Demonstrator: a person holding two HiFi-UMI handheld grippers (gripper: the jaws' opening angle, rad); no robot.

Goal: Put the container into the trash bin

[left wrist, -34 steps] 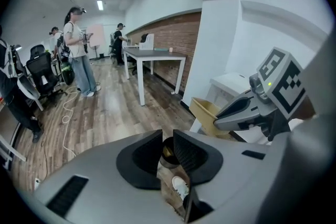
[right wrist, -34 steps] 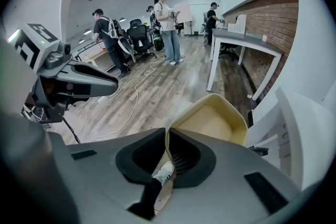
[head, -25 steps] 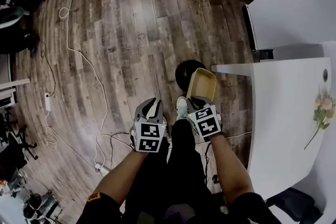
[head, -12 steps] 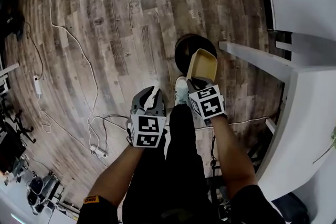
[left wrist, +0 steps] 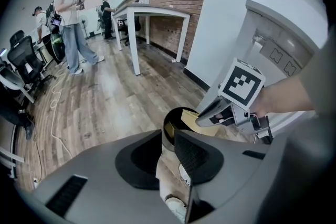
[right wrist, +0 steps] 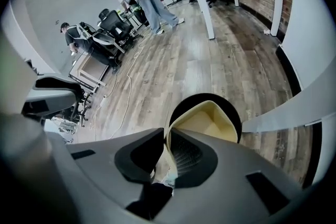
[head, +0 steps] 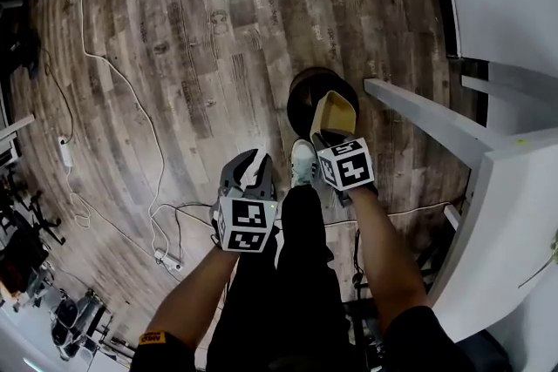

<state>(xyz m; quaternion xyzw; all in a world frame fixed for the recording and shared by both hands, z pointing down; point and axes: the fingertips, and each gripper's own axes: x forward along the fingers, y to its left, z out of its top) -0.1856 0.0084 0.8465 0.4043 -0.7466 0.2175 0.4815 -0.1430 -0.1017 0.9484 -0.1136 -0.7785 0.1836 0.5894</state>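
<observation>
A beige container (head: pixel 336 112) hangs tilted over the mouth of a round black trash bin (head: pixel 302 93) on the wood floor. My right gripper (head: pixel 330 138) grips the container's near rim. In the right gripper view the rim (right wrist: pixel 169 140) sits between the jaws, which are opening, and the container (right wrist: pixel 211 120) fills the bin's opening (right wrist: pixel 185 108). My left gripper (head: pixel 255 165) hovers to the left of the bin with nothing between its jaws, which are also opening. The left gripper view shows the bin (left wrist: pixel 172 119), the container (left wrist: pixel 203 127) and the right gripper (left wrist: pixel 211 114) beyond my left gripper (left wrist: pixel 168 150).
A white table (head: pixel 501 187) with a slanted leg (head: pixel 418 113) stands close on the right of the bin. The person's shoe (head: pixel 302 161) is just in front of the bin. Cables (head: pixel 131 104) trail over the floor at left. People (left wrist: pixel 68 23) and office chairs (right wrist: pixel 113 23) are farther off.
Both grippers have sunk toward the floor. The container has come down with the right gripper and now tips into the bin's mouth.
</observation>
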